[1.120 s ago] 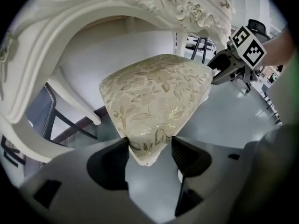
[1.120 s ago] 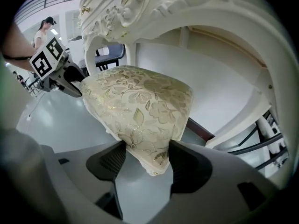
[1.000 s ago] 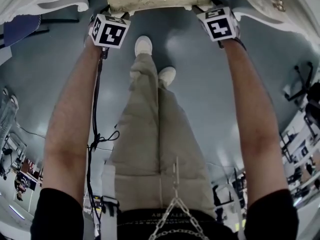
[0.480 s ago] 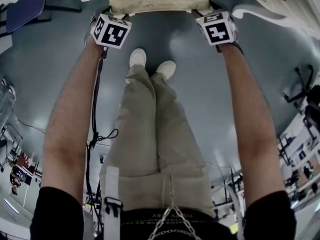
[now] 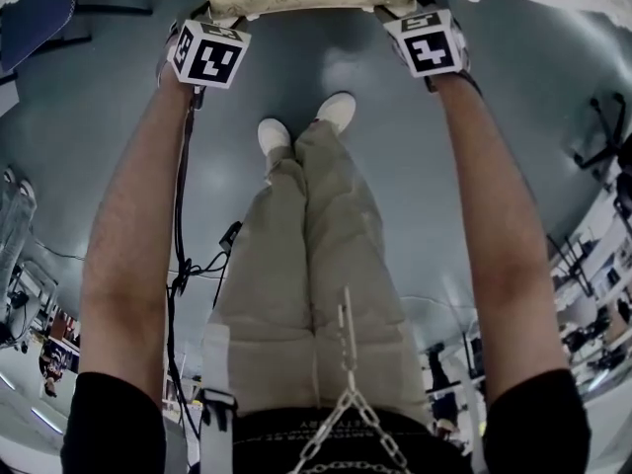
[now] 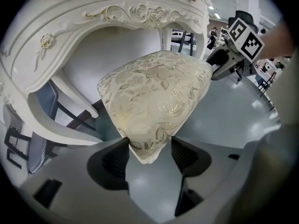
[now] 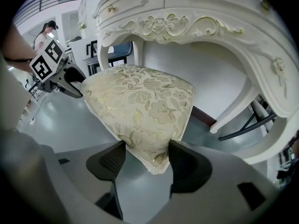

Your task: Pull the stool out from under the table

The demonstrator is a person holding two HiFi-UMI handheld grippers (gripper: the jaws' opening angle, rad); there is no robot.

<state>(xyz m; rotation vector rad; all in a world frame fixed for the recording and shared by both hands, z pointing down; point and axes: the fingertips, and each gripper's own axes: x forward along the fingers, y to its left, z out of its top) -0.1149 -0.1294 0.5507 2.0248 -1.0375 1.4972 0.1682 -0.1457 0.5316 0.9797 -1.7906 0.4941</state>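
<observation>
Room: open hall with a glossy grey floor [image 5: 355, 77]; desks and office chairs far off at the edges of the head view.
Table: white, carved table [image 6: 70, 41] with gilt scrollwork, small gilt knobs and an arched kneehole; curved white ends at the top corners of the head view.
Stool: cream seat with gold floral brocade, stool [image 6: 154, 97] at the mouth of the kneehole, two near corners pointing toward the person; near edge at the top of the head view, between the table's ends.
Left gripper: left gripper [image 6: 149, 150] clamped narrow on the seat's near left corner, a ribbed dark pad pressed on each side of the fabric, corner tip poking out below the pads.
Right gripper: right gripper [image 7: 145, 155] closed the same way on the near right corner, brocade pinched between both pads.
Arms: both stretched straight forward, marker cubes just below the seat edge.
Legs: beige trousers, white shoes [image 5: 275, 133] on the floor below the stool, well short of it.
Cable: black cable [image 5: 181, 235] hanging along the left forearm.
Behind: blue-backed chair [image 6: 44, 101] beyond the table's left leg.
</observation>
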